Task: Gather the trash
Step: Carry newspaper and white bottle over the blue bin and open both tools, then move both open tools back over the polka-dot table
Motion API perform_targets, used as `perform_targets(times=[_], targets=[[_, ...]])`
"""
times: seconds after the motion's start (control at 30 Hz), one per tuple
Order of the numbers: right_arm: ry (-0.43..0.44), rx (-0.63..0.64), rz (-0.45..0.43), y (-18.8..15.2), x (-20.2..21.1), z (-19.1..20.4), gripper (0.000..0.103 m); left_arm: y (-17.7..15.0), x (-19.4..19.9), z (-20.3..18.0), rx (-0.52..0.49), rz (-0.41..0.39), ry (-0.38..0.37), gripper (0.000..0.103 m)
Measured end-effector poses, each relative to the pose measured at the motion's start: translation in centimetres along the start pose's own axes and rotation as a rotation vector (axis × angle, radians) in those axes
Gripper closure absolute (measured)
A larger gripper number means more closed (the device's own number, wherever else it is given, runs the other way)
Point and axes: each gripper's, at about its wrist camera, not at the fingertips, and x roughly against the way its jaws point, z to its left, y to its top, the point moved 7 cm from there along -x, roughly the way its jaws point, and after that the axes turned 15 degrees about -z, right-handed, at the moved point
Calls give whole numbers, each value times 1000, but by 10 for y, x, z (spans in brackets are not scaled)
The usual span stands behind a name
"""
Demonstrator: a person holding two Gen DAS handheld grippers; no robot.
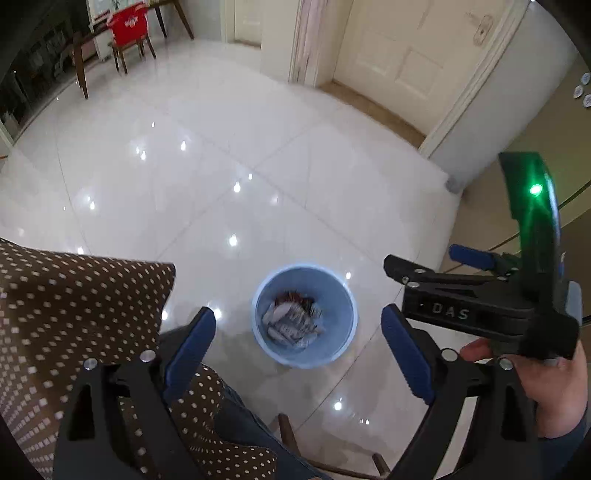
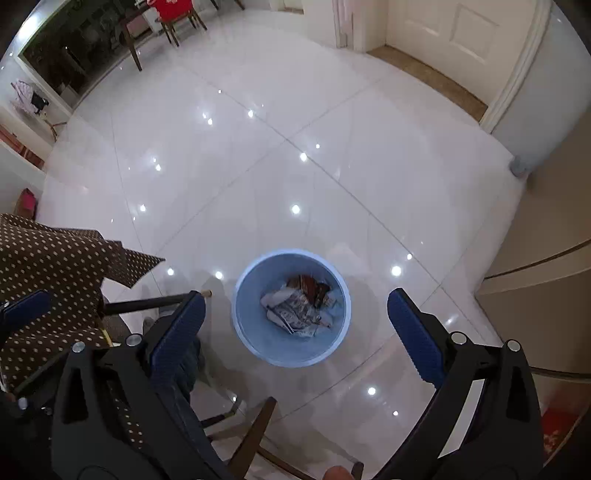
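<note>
A light blue waste bin stands on the glossy white tile floor, straight below both grippers. Crumpled paper and wrappers lie at its bottom. My left gripper hangs above the bin, open, with nothing between its blue pads. My right gripper is also open and empty over the bin. In the left wrist view the right gripper shows from the side at the right, held by a hand. A blue pad of the left gripper shows at the left edge of the right wrist view.
A brown polka-dot cloth hangs at the left, close to the bin. Wooden chair legs are below the grippers. A round table edge lies at the right, a cream door at the back, a red-covered chair far left.
</note>
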Motion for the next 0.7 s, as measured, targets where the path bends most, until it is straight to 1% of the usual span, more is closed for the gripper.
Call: perform_targets(times=[0.13, 0.3, 0.43, 0.7], targets=[[16, -9, -52, 16, 19, 9, 6, 13, 34, 1, 3, -73, -2, 13], [44, 0, -119, 35, 46, 31, 6, 26, 77, 12, 18, -163, 8, 12], [81, 24, -174, 50, 72, 56, 6, 32, 106, 24, 32, -218, 27, 12], [160, 87, -250, 62, 110, 114, 6, 33, 160, 63, 75, -312, 89, 11]])
